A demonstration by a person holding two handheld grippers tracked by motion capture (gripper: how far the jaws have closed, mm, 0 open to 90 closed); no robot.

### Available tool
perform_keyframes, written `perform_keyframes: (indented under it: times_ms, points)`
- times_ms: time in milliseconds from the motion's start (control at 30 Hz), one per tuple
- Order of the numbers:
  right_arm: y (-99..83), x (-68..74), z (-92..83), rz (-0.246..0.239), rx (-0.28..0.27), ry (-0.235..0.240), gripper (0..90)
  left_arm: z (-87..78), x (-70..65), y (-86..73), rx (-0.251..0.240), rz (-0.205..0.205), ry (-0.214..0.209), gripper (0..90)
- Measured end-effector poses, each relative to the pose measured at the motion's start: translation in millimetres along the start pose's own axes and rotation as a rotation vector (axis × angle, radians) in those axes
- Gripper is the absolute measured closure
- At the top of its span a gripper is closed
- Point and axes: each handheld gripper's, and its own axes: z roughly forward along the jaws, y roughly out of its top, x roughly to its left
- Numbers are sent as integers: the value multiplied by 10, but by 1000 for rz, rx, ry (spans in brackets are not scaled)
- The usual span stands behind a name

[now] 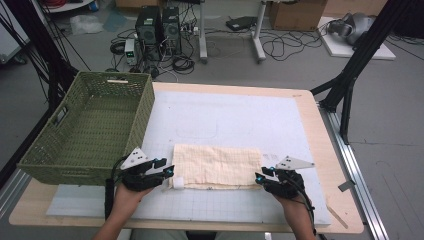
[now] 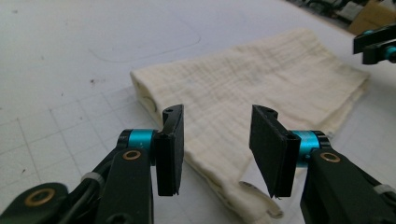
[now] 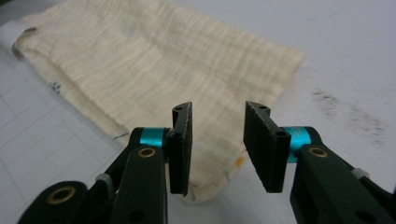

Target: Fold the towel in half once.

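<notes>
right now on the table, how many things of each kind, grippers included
basket: 1, green woven basket at the table's left edge
cloth: 1, cream folded cloth lying flat on the white mat
mat: 1
grippers: 2, left gripper and right gripper, both open, one at each end of the cloth
total: 5

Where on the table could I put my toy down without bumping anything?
The white mat is bare between the table's far edge and the folded cloth, right of the green basket. The strip along the near edge, between the two arms, is bare too. It is crowded at the cloth's ends, where the left hand-held gripper and right hand-held gripper wait, open.
</notes>
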Motion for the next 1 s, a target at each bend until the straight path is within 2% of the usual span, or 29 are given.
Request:
perform_keyframes:
  times_ms: [67,133,233,300,367,433,500,600,867,1000]
  points:
    - [-1,27,36,-15,21,0,632,69,15,-26,32,-5,14,554]
    - [-11,29,45,-9,31,-7,635,126,13,-52,62,-17,22,553]
    - [-30,8,46,-1,47,-14,637,163,-18,-71,93,2,25,554]
    - [-54,4,70,4,81,-22,667,176,-40,-75,107,15,27,567]
    - [-77,10,110,-5,117,-17,742,183,-63,-77,117,37,24,657]
    - [-63,13,102,-14,115,-16,824,188,-87,-79,130,65,23,769]
    - [-63,20,106,-21,120,-14,859,181,-114,-79,124,94,30,864]
    - [-49,27,89,-39,104,-21,869,147,-121,-63,97,102,21,875]
    - [10,36,-33,-37,32,-13,869,-29,-91,23,1,22,-43,877]
    - [23,19,-120,-13,13,-8,870,-93,-86,39,-10,-3,-67,876]
